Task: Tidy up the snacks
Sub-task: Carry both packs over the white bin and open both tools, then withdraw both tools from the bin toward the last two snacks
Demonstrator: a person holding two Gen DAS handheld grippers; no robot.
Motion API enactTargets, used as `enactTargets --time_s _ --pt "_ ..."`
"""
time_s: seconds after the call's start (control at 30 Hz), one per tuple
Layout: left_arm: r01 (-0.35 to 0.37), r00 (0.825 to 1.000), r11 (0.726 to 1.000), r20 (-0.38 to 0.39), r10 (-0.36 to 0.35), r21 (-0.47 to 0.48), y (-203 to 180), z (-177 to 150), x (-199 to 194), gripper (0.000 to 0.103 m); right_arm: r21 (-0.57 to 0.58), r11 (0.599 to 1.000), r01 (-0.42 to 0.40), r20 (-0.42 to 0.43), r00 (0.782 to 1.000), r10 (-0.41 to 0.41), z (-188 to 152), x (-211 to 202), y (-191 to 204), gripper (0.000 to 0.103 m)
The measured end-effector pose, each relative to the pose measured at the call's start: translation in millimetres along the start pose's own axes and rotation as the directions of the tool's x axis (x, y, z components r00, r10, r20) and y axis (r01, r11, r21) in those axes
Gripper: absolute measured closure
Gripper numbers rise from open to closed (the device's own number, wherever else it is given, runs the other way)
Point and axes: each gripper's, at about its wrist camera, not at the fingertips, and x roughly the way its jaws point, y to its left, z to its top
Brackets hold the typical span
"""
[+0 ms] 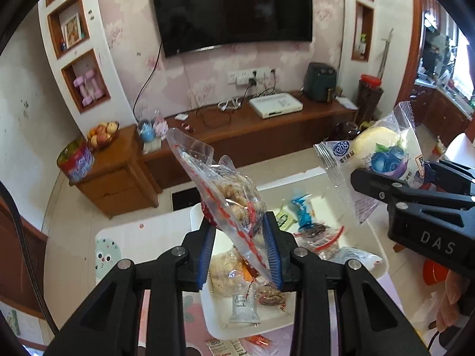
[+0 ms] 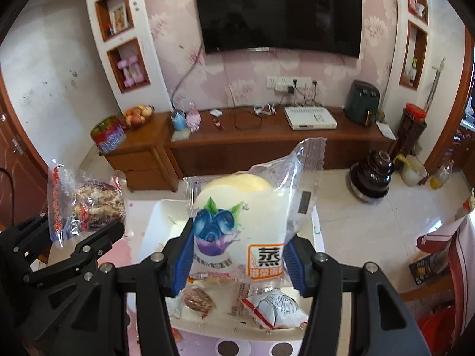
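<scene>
Left gripper (image 1: 241, 246): clamped on a clear red-printed nut-brittle packet (image 1: 228, 201), held tilted in the air above the white tray (image 1: 221, 326). Right gripper (image 2: 237, 262): clamped on a blueberry steamed-cake packet (image 2: 237, 222), upright, also raised over the tray. Tray: carries loose wrapped snacks, among them a blue-wrapped sweet (image 1: 302, 210) toward its far edge and a red-and-white pouch (image 2: 276, 310) by its near edge.
</scene>
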Motion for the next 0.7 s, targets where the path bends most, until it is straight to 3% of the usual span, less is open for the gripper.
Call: enactTargets --time_s 0.1,0.2,0.23,0.7 --pt "-0.025 0.999 1.0 -0.031 0.025 0.0 -2.3 -1.3 23.0 0.067 0.0 1.0 0.013 -0.039 0.999 -0.013 -0.4 25.3 1.4 0.042" --pt "-0.058 0.997 0.998 -0.051 0.057 -0.014 -1.2 -2.9 36.8 0.023 0.0 0.999 0.043 -0.06 0.997 -0.043 -4.3 38.1 3.3 0.038" --pt "-0.071 0.996 0.997 -0.047 0.07 -0.021 -0.1 -4.3 38.8 0.016 0.004 0.999 0.046 -0.061 0.997 -0.045 -6.7 38.6 3.7 0.038" --pt "-0.068 0.997 0.997 -0.046 0.066 -0.04 12.9 -27.0 14.9 0.015 0.021 1.0 0.008 -0.049 0.999 -0.007 -20.1 13.0 2.2 0.038"
